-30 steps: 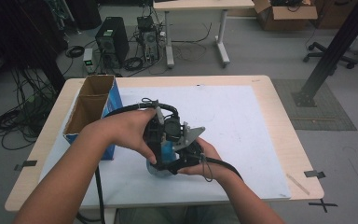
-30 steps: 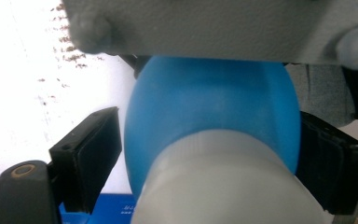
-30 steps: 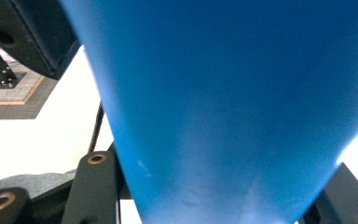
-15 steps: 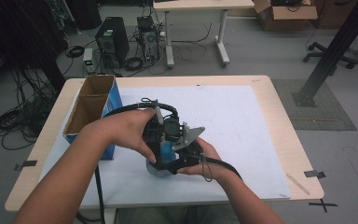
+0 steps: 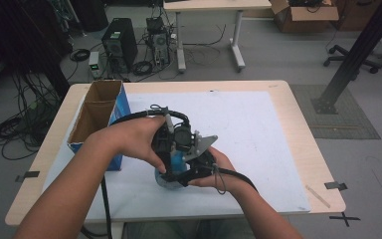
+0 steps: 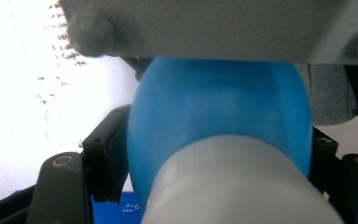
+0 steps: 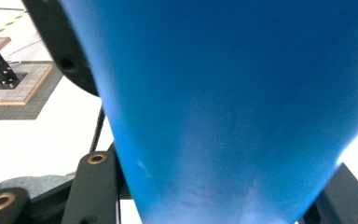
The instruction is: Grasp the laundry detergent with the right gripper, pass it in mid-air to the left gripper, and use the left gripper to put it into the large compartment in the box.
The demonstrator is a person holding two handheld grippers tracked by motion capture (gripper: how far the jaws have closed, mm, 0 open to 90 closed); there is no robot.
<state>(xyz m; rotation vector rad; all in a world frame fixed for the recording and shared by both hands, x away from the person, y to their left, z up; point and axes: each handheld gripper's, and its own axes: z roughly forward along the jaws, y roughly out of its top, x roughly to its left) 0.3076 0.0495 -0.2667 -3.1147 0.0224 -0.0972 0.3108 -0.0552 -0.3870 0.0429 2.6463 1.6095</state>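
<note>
Blue plastic bottle (image 7: 242, 107) clamped in right gripper (image 5: 191, 167); left gripper (image 5: 171, 142) just closing around its white ribbed cap (image 6: 237, 186), seemingly gripped. Unscrewing left.

Box (image 5: 99, 119) stands as an obstacle at the left edge of the surface (image 5: 258, 129); right half and far side lie open; both hands crowd the near centre.

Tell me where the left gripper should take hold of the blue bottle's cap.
Grip the white ribbed cap across its round sides, coming in along the bottle's axis from the cap end. The right gripper already clamps the blue bottle by its body, so the cap end stays free for the left gripper.
</note>
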